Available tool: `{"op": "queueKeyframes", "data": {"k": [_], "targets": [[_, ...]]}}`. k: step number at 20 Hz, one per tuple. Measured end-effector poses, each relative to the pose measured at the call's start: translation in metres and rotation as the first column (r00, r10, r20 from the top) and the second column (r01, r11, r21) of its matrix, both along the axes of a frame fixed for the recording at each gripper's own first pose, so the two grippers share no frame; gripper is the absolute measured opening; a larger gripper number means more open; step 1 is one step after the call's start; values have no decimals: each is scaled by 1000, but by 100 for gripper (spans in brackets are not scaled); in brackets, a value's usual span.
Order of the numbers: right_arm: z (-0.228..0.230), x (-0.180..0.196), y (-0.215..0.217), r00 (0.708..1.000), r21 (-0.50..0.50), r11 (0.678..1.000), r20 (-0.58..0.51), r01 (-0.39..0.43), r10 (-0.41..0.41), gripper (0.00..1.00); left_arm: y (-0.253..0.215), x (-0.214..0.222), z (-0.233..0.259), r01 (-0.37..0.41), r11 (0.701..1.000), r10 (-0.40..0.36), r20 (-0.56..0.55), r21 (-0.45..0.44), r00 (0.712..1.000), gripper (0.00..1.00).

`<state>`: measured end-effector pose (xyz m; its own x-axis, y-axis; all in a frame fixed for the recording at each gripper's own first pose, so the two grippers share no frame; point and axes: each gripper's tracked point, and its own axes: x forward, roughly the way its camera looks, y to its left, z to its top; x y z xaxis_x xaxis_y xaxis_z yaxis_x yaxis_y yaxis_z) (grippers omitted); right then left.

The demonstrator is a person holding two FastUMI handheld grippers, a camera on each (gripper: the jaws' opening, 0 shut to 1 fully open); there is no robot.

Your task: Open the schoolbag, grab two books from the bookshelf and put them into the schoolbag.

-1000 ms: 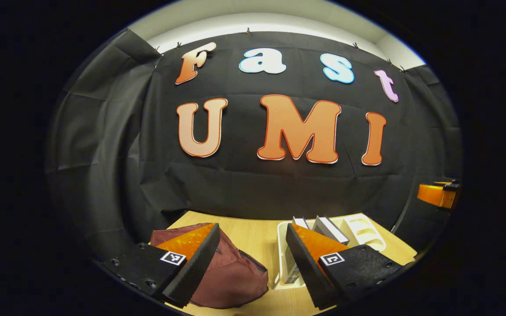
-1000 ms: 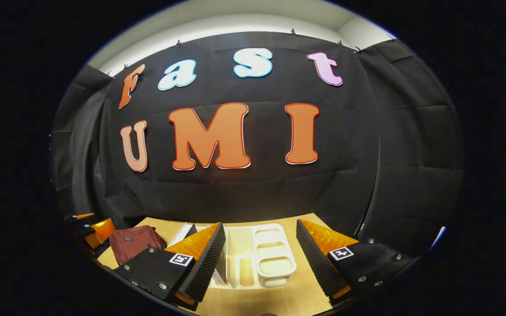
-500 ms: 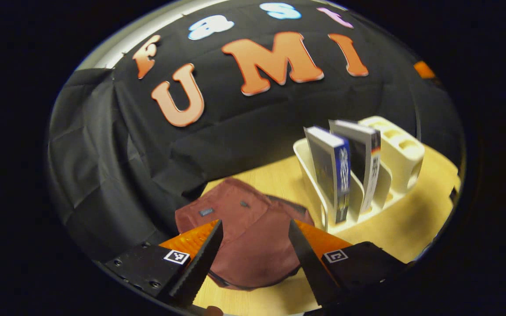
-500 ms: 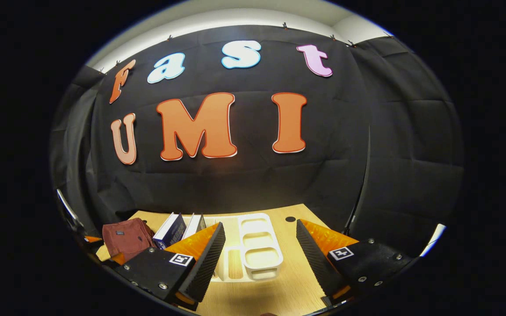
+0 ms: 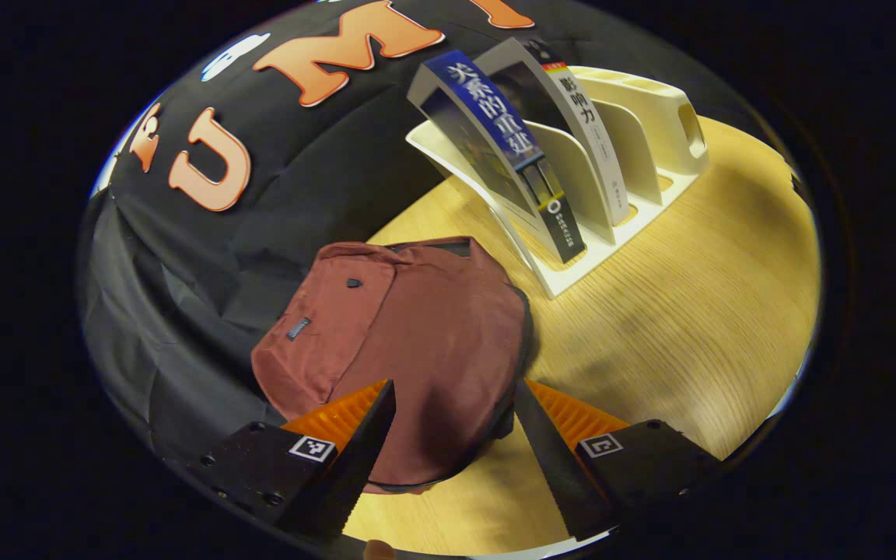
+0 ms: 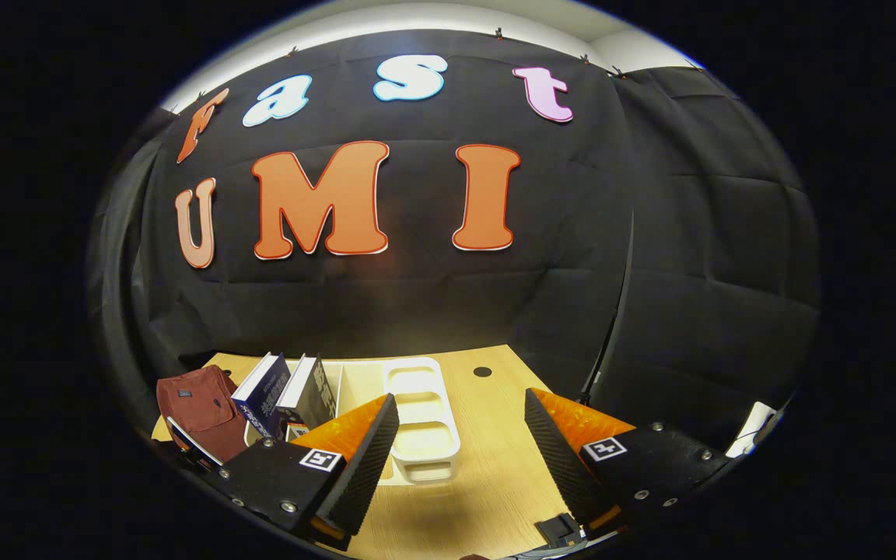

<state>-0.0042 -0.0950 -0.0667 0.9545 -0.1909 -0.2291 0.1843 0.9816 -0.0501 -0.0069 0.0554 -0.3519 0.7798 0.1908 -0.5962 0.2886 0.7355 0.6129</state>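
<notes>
1. The left gripper (image 5: 448, 435) hangs over the schoolbag (image 5: 409, 342), jaws wide apart and empty, likely lining up on the zip.
2. The schoolbag lies shut on the worktop (image 5: 681, 311); the bookshelf (image 5: 635, 155) stands at its 1 o'clock, holding two books (image 5: 526, 132) upright for easy gripping.
3. The right gripper (image 6: 460, 443) waits over the worktop, jaws wide apart and empty.
4. The spines carry writing; the bag's label is too small to read.

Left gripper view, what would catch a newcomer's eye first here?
The maroon schoolbag lies closed on the wooden table, straight ahead of the open left hand-held gripper. Just beyond it, two books lean in the slots of a cream bookshelf.
</notes>
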Motion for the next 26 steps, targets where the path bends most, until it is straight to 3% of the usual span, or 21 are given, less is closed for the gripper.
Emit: {"op": "queueKeyframes", "data": {"k": [5,7,9,12,13,14,16,20,26], "targets": [[-8,6,-4,1000,1,1000,-18,0,0,96,18,10,-11,-25,996,29,-46,83,999,98],[-9,9,-4,1000,22,1000,-28,-8,9,97,15,12,-12,-19,996,24,-50,84,998,98],[-11,13,-3,999,32,999,-32,-14,15,96,8,7,-17,-24,998,28,-73,55,997,92],[-9,19,1,999,35,999,-29,-37,38,97,3,9,-14,-22,998,27,-79,67,996,31],[-8,21,3,999,40,998,-27,-46,47,97,7,10,-16,-41,996,50,-101,85,994,36],[-7,22,3,998,45,997,-22,-55,56,97,10,6,-16,-61,995,71,-119,84,990,11],[-6,23,2,998,48,997,-16,-65,66,96,11,9,-17,-102,993,108,-130,53,986,3],[-9,24,-1,995,98,991,-22,-92,94,100,9,8,-13,-142,989,131,-222,-32,966,1],[-14,30,9,992,147,983,-41,-112,119,96,0,5,19,-195,952,89,-393,-238,915,1]]}}
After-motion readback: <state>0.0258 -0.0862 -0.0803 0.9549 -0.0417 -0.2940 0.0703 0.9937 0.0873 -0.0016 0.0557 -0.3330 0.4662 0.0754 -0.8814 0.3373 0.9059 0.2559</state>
